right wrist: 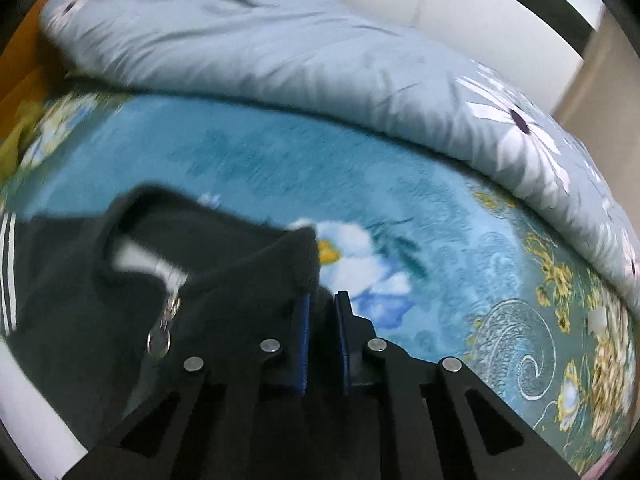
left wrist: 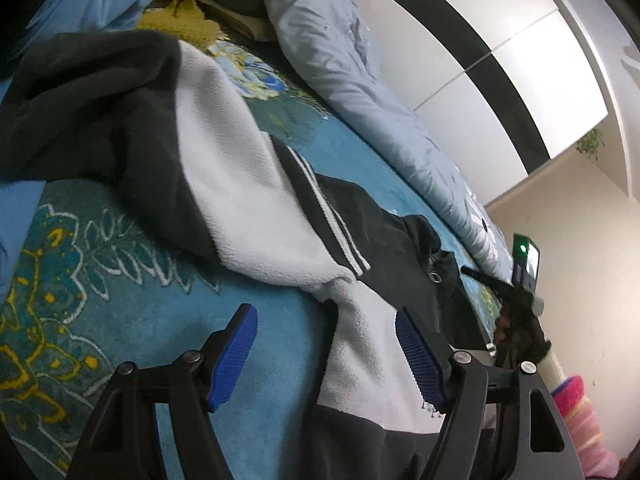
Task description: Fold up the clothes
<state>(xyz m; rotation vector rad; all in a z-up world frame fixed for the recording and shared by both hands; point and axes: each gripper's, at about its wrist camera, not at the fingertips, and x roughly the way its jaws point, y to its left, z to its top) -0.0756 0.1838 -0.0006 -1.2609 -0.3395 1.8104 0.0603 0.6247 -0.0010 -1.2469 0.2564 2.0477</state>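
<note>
A black and white fleece jacket (left wrist: 240, 184) with white stripes lies spread on the teal flowered blanket (left wrist: 132, 308). My left gripper (left wrist: 326, 344) is open, its blue pads on either side of a white fleece part of the jacket near its lower edge. In the right wrist view my right gripper (right wrist: 322, 304) is shut on the black collar edge of the jacket (right wrist: 224, 276), next to the zipper pull (right wrist: 160, 340). The right gripper with the gloved hand also shows in the left wrist view (left wrist: 516, 312) at the jacket's far end.
A pale blue flowered quilt (right wrist: 280, 56) is bunched along the far side of the bed. A yellow-green knitted item (left wrist: 184, 20) and a blue cloth (left wrist: 88, 0) lie at the head end. A white and black wardrobe (left wrist: 500, 72) stands behind. A pink cloth (left wrist: 580, 420) is at right.
</note>
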